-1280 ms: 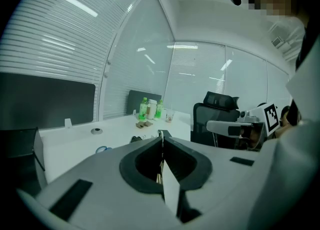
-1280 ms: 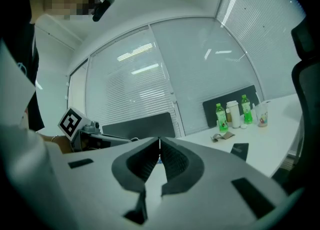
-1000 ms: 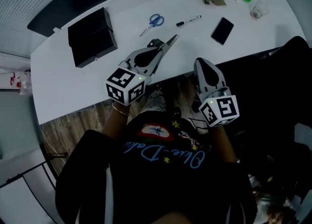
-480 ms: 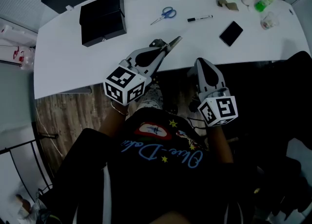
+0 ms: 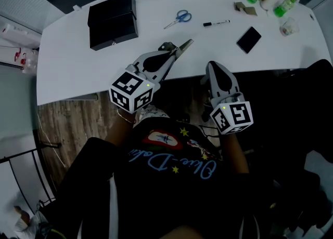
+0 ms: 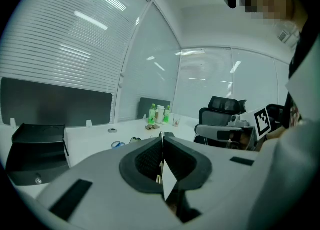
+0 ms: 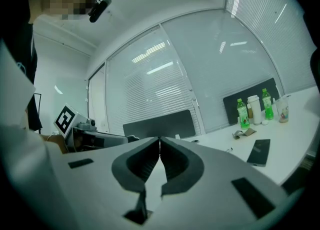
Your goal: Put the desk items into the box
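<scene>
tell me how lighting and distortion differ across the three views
Head view: dim and bluish, the white desk reads grey, the lower half is nearly black. Left gripper view: heavy fisheye, black corners, blinds bowed, light streaks glaring on the glass. Right gripper view: same fisheye and dark corners, evenly lit.

Your black box [image 5: 113,21] sits closed on the desk, ahead and well left of your left gripper [image 5: 187,43]. Blue-handled scissors [image 5: 178,18] lie beyond its tips, with the marker [image 5: 215,23] to their right. The dark phone [image 5: 248,39] lies flat, ahead-right of your right gripper [image 5: 213,66].
</scene>
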Available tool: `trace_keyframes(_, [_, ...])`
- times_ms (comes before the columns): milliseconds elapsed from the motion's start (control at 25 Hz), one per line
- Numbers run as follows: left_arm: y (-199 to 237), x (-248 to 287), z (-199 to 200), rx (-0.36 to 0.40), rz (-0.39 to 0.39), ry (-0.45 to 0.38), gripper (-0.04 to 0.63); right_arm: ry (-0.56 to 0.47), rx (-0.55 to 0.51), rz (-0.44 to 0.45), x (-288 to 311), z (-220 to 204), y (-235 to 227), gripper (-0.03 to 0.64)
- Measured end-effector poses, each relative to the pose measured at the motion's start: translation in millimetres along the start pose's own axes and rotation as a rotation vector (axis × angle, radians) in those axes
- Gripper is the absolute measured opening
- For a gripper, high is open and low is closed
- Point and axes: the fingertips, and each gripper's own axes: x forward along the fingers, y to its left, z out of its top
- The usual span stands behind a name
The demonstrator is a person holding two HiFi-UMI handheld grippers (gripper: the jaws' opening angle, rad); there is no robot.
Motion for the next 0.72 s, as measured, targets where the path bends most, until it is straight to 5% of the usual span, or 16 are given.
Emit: trace_keyframes(720, [95,-48,3,0.015,-0.004,0.01,0.017,0.027,0.0,0.044,95,-10,58,0.011])
